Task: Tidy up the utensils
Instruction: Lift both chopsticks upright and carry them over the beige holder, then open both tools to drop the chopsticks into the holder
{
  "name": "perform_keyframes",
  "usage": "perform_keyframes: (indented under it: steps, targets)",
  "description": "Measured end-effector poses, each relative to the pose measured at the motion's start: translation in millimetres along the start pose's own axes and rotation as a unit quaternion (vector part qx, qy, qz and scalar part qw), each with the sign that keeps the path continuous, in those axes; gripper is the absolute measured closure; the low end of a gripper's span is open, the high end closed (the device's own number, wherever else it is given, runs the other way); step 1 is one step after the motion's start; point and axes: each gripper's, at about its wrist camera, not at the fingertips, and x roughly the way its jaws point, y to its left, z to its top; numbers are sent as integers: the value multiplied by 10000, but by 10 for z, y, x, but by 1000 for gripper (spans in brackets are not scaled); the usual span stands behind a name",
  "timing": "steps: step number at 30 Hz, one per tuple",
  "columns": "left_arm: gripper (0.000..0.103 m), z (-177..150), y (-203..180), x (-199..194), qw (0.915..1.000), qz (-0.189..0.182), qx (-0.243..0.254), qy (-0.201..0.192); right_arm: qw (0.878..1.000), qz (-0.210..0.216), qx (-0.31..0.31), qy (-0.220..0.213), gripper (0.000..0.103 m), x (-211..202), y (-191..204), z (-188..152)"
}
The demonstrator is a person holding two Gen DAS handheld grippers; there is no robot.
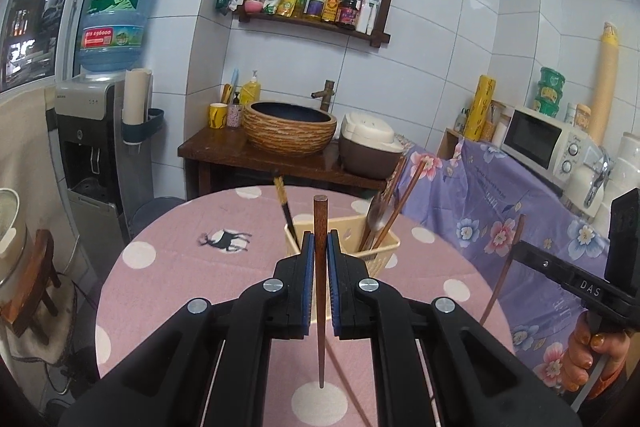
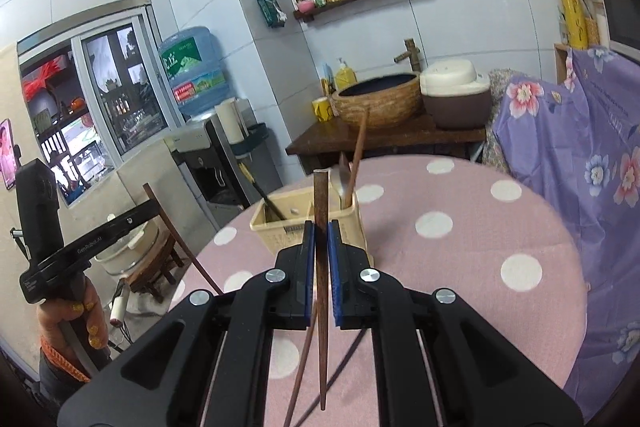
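My left gripper (image 1: pixel 320 247) is shut on a brown wooden chopstick (image 1: pixel 320 287), held upright above the pink dotted table (image 1: pixel 180 267). My right gripper (image 2: pixel 320 239) is shut on another wooden chopstick (image 2: pixel 321 307), also upright. Another loose chopstick (image 2: pixel 302 363) lies on the table under the right gripper. Just beyond both grippers stands a cream utensil basket (image 1: pixel 384 251), also in the right wrist view (image 2: pixel 280 227). It holds a black-handled utensil (image 1: pixel 286 211) on the left, and a spoon (image 1: pixel 376 219) and chopsticks (image 1: pixel 404 199) on the right. The right gripper shows at the left view's right edge (image 1: pixel 516 247).
A wooden stand with a woven basin (image 1: pixel 290 127) and a rice cooker (image 1: pixel 372 147) is behind the table. A water dispenser (image 1: pixel 100 131) stands at the left. A flowered purple cloth (image 1: pixel 500 207) covers a counter with a microwave (image 1: pixel 548 143) at the right.
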Motion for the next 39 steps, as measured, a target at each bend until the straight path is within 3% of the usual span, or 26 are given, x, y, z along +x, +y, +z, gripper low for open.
perform_keyframes:
  steps: [8, 11, 14, 24, 31, 36, 38, 39]
  targets:
    - [95, 820, -97, 6, 9986, -228, -92, -459, 9952, -255, -247, -916, 95, 148, 361, 885]
    - [95, 1097, -146, 75, 9969, 22, -44, -786, 9900, -457, -233, -1313, 95, 301, 459, 1151]
    - [95, 1177, -188, 230, 9957, 264, 57, -890, 9869, -628, -166, -1476, 95, 540, 471, 1238]
    - [95, 507, -64, 861, 9991, 356, 9, -235, 9918, -950, -79, -849, 95, 1328, 225, 633]
    - [95, 213, 62, 1120, 9992, 317, -172, 184, 9940, -899, -194, -598, 99, 1506, 167, 384]
    - [95, 131, 102, 1099, 9991, 236, -285, 211, 9923, -929, -408, -716, 99, 1413, 195, 271]
    - [88, 95, 86, 1021, 9994, 172, -247, 193, 9926, -892, -430, -700, 98, 1322, 210, 215]
    - [73, 66, 79, 969, 9995, 160, -230, 165, 9925, -927, -418, -676, 94, 1268, 216, 176]
